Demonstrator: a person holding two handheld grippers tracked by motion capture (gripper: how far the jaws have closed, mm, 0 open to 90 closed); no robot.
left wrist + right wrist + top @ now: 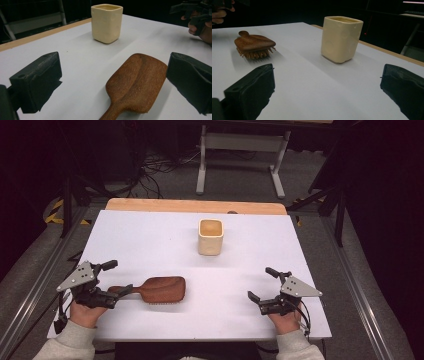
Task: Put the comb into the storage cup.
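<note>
The wooden hairbrush is lying bristles-down on the white surface, its handle pointing at the left gripper, whose open jaws are flanking it without touching. The cream cup is standing farther back. The right gripper is resting well apart, jaws spread and empty.

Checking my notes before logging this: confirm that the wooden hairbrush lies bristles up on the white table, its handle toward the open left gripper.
Not quite: the wooden hairbrush lies bristles down, smooth back up, as the right gripper view shows. The rest holds: it lies on the white table, its handle toward the left gripper, whose jaws stand open.
</note>
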